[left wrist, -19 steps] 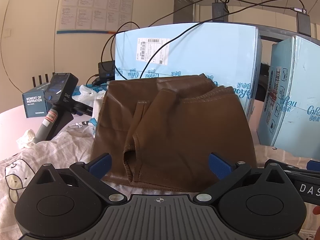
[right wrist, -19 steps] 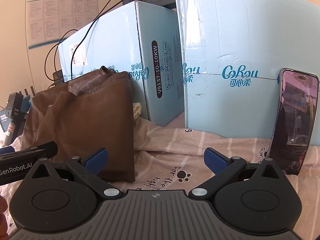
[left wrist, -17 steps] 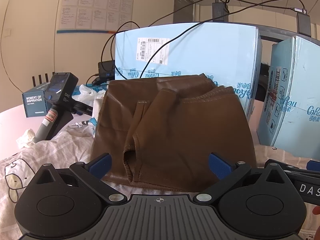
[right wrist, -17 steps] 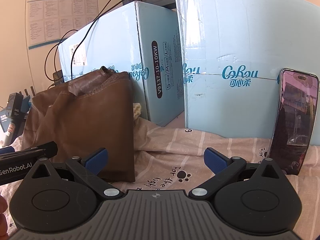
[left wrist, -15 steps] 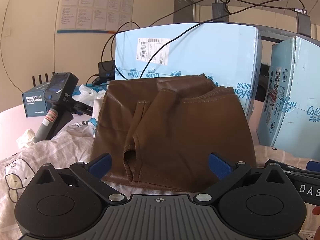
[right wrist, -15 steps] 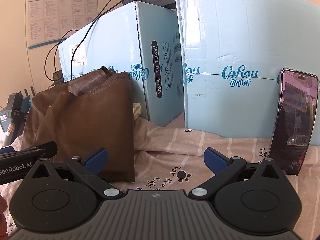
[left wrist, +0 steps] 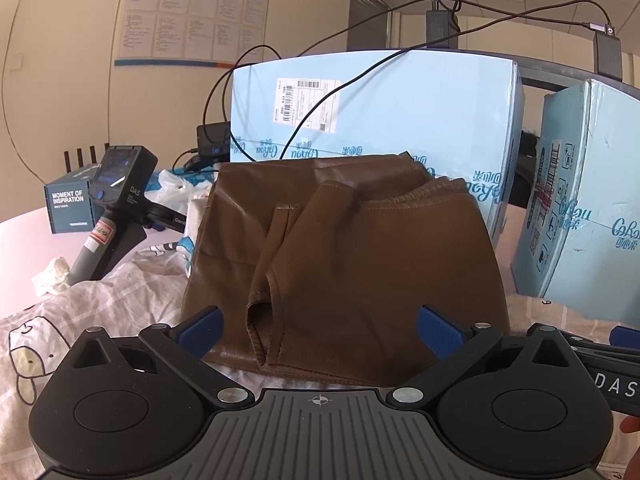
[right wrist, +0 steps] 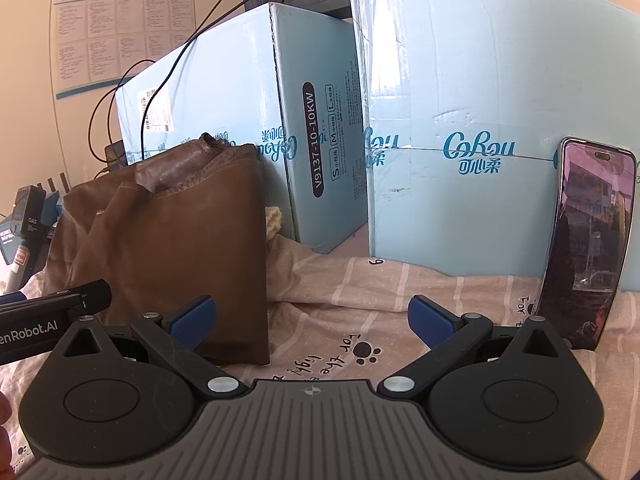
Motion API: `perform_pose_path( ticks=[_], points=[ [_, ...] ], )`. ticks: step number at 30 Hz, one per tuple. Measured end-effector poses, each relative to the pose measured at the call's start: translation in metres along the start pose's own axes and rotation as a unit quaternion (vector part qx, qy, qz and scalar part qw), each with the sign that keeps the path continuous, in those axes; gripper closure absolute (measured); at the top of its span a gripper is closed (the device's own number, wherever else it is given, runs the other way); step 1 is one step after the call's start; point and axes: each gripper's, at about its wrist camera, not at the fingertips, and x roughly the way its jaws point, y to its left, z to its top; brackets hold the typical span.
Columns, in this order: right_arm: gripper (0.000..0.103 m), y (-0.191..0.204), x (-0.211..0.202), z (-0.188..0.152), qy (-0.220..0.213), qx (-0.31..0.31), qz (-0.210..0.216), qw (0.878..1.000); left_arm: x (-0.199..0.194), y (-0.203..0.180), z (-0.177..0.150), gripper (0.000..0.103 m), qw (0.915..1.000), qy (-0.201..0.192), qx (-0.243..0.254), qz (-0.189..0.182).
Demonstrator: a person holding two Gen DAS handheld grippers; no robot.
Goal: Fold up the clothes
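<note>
A brown leather-like garment [left wrist: 352, 260] lies folded on the printed sheet [left wrist: 100, 304], leaning back against a light blue carton [left wrist: 380, 108]. My left gripper [left wrist: 320, 326] hovers just in front of its near hem, open, with nothing between the blue pads. In the right wrist view the same garment [right wrist: 172, 248] sits at the left. My right gripper [right wrist: 312, 320] stands open over the pink striped sheet [right wrist: 400, 292], beside the garment's right edge and apart from it.
Two light blue cartons [right wrist: 460, 120] wall off the back. A phone [right wrist: 588, 244] leans upright against the right carton. A spare handheld gripper [left wrist: 116, 208], a small dark box [left wrist: 70, 202] and crumpled tissue [left wrist: 52, 280] lie at the left. Cables hang overhead.
</note>
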Motion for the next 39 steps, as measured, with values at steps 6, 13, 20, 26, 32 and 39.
perform_pose_path(
  ticks=[6,13,20,26,32,39],
  points=[
    [0.0,-0.001,0.0018,0.0005,0.001,-0.001,-0.001,1.0,-0.0005,0.0007,0.0007,0.0,1.0,-0.001,-0.003,-0.003],
    [0.0,-0.0008,0.0028,0.0,0.003,-0.001,0.0,1.0,-0.0005,-0.0002,0.0002,0.0,1.0,0.0,-0.003,-0.003],
    [0.0,-0.0008,0.0031,-0.0005,0.004,-0.001,0.0,1.0,-0.0003,0.0007,0.0003,0.0,1.0,-0.001,-0.003,-0.005],
    [0.0,0.0004,0.0039,-0.0017,0.007,-0.001,0.004,1.0,-0.0009,0.0025,0.0007,0.0,1.0,-0.003,-0.006,-0.003],
    [0.0,-0.0007,0.0038,-0.0011,0.005,0.001,0.001,1.0,-0.0005,0.0038,0.0005,0.0,1.0,-0.004,-0.008,-0.002],
    [0.0,-0.0017,0.0051,-0.0024,0.006,0.006,0.001,1.0,0.0001,0.0029,0.0001,0.0,0.9999,-0.003,-0.008,-0.006]
  ],
)
